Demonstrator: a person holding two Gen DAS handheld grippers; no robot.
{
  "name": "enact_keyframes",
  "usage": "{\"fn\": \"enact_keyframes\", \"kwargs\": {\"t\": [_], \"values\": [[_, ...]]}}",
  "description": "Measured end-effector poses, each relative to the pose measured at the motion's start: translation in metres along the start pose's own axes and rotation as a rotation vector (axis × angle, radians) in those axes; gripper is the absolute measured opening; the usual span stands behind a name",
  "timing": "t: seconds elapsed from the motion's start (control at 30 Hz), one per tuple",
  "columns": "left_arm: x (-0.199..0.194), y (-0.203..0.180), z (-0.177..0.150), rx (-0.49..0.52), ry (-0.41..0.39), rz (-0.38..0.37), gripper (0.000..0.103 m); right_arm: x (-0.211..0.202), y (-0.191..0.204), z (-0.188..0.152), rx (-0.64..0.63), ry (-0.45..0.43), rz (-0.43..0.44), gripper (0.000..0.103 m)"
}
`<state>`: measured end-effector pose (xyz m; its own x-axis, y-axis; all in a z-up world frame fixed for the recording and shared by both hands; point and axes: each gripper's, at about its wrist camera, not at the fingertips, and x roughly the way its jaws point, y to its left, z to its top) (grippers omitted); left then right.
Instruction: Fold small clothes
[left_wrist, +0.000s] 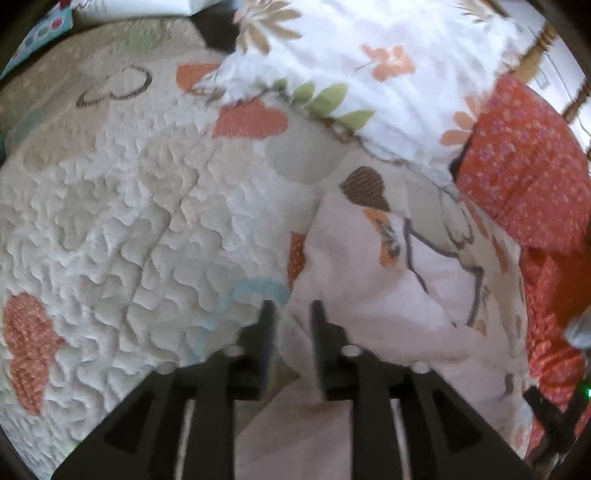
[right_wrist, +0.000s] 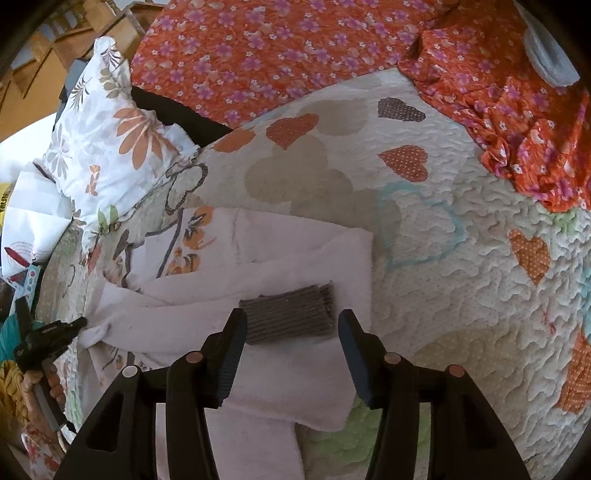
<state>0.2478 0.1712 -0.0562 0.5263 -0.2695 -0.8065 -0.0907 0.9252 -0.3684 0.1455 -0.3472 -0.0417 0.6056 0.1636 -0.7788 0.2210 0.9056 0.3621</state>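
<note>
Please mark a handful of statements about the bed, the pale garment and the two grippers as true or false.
1. A grey ribbed patch lies on the pale pink garment. True.
2. The right gripper has its jaws shut on the garment. False: they stand apart above it.
3. The quilt bears heart shapes. True.
4. The orange flowered cloth is plain blue. False: orange with pink flowers.
5. The left gripper hovers over the floral pillow. False: it is at the garment's edge.

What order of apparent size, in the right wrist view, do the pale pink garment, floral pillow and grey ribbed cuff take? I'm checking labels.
1. Pale pink garment, though nearest the camera.
2. Floral pillow.
3. Grey ribbed cuff.
</note>
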Motion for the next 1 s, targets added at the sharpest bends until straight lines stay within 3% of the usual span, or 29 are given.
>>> {"fn": "enact_keyframes", "kwargs": {"t": [0.07,0.23,0.27,0.33,0.37,0.43,0.5,0.63,0.73,0.87,1.0], "values": [[-0.008,0.003,-0.005,-0.006,-0.008,-0.036,0.053,0.001,0.001,0.0,0.005,0.006,0.012,0.057],[0.006,-0.007,-0.016,0.026,0.056,-0.088,0.064,0.004,0.011,-0.003,-0.009,0.017,0.023,0.057],[0.013,-0.015,-0.021,0.053,0.084,-0.072,0.063,0.004,0.014,-0.004,-0.02,0.015,0.02,0.057],[0.023,-0.03,-0.031,0.127,0.146,-0.024,0.009,0.003,0.021,-0.007,-0.046,0.009,0.009,0.057],[0.025,-0.039,-0.038,0.185,0.17,0.029,0.01,0.002,0.024,-0.008,-0.065,0.004,0.0,0.057],[0.015,-0.046,-0.043,0.246,0.132,0.075,0.01,-0.001,0.028,-0.009,-0.092,-0.009,-0.017,0.057],[0.005,-0.036,-0.039,0.219,0.115,0.089,0.009,-0.004,0.027,-0.009,-0.108,-0.02,-0.03,0.057],[0.002,0.006,-0.029,0.148,0.115,0.19,0.009,-0.006,0.019,-0.008,-0.1,-0.02,-0.04,0.057],[0.003,0.015,-0.03,0.141,0.119,0.182,0.01,-0.006,0.009,-0.007,-0.072,-0.01,-0.037,0.057],[0.001,0.011,-0.036,0.18,0.109,0.258,0.03,-0.008,-0.001,-0.006,-0.034,-0.009,-0.021,0.057],[-0.02,0.023,-0.035,0.102,0.076,0.188,0.031,-0.003,0.005,-0.004,-0.001,-0.007,0.057,0.062]]}}
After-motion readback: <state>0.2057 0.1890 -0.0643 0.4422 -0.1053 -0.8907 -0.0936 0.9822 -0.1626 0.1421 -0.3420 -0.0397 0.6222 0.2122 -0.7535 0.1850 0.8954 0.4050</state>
